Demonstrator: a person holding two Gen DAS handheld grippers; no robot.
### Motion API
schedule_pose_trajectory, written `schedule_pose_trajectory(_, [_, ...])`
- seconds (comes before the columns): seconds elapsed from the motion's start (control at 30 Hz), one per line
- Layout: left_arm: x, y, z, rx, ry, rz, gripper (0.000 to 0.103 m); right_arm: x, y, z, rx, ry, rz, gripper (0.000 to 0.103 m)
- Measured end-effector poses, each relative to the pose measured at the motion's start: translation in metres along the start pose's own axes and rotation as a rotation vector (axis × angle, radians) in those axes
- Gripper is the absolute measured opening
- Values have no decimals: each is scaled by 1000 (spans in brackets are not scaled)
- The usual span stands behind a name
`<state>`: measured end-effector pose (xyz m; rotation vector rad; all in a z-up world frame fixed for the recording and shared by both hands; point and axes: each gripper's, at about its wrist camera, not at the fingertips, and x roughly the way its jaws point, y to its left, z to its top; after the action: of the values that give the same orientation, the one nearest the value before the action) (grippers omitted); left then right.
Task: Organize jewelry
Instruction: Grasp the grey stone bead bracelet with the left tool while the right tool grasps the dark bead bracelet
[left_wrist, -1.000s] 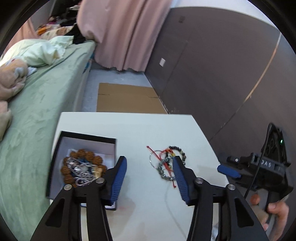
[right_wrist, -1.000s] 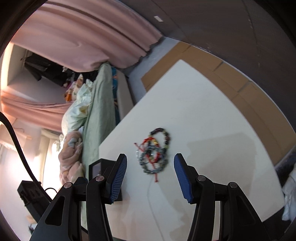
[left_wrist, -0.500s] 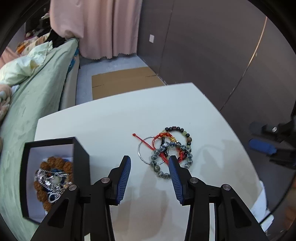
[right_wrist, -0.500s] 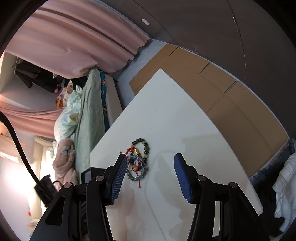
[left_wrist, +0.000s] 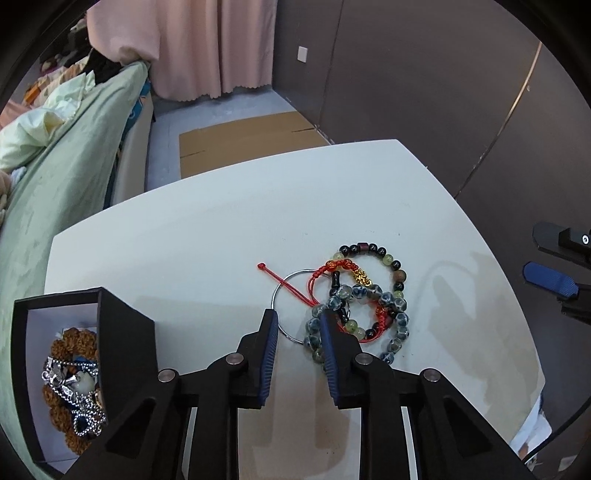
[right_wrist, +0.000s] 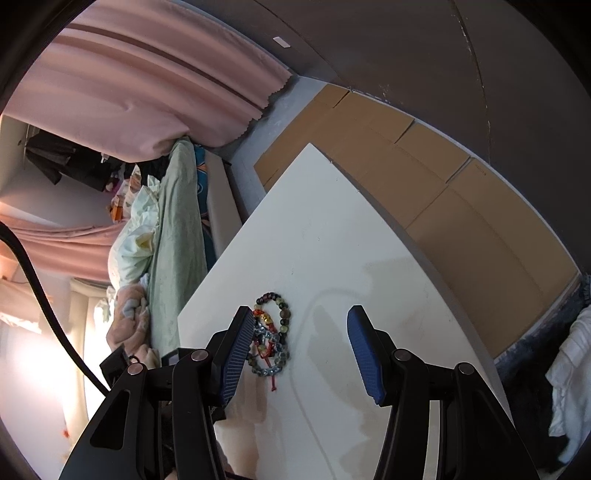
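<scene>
One bench (left_wrist: 207, 236), one black box (left_wrist: 122, 343) at eight o'clock, one metal ring (left_wrist: 295, 306), three bead bracelets (left_wrist: 369, 291) tangled with one red cord bracelet (left_wrist: 321, 275), two hand-held grippers (left_wrist: 297, 334) (right_wrist: 301, 349)

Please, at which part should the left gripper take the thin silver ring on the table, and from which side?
Take the silver ring at its bare left arc, coming down from above with one finger inside the loop. It lies flat, and its right side is tangled under the red cord and the blue-grey bead bracelet. The left gripper already hangs open there.
</scene>
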<state>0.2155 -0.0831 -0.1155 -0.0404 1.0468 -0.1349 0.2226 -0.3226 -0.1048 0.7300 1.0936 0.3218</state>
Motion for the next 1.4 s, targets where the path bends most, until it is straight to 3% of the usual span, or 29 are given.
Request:
schedule_pose_trajectory(0.33, [6,-18,-7,95,-12,43,24,3,1,-1,-7,5,-7,54])
schedule_pose_trajectory(0.4, [7,-21,-9,102,-7,7,9,4,2,-4,-11,8,-9,54])
schedule_pose_trajectory(0.5, [6,-21,-10,95,-15,-3,9,7,5,-7,-20,15,-16,54])
schedule_pose_trajectory(0.6, [5,-16,-10,61,-12,-33,9,11,7,-8,-31,22,-21,54])
schedule_pose_trajectory(1.03, [-55,4,7,-42,-159,-174,9,37,20,-8,-87,55,-46,53])
schedule_pose_trajectory(1.4, [-86,32,12,-131,-231,-211,9,69,40,-9,-199,61,-168,37])
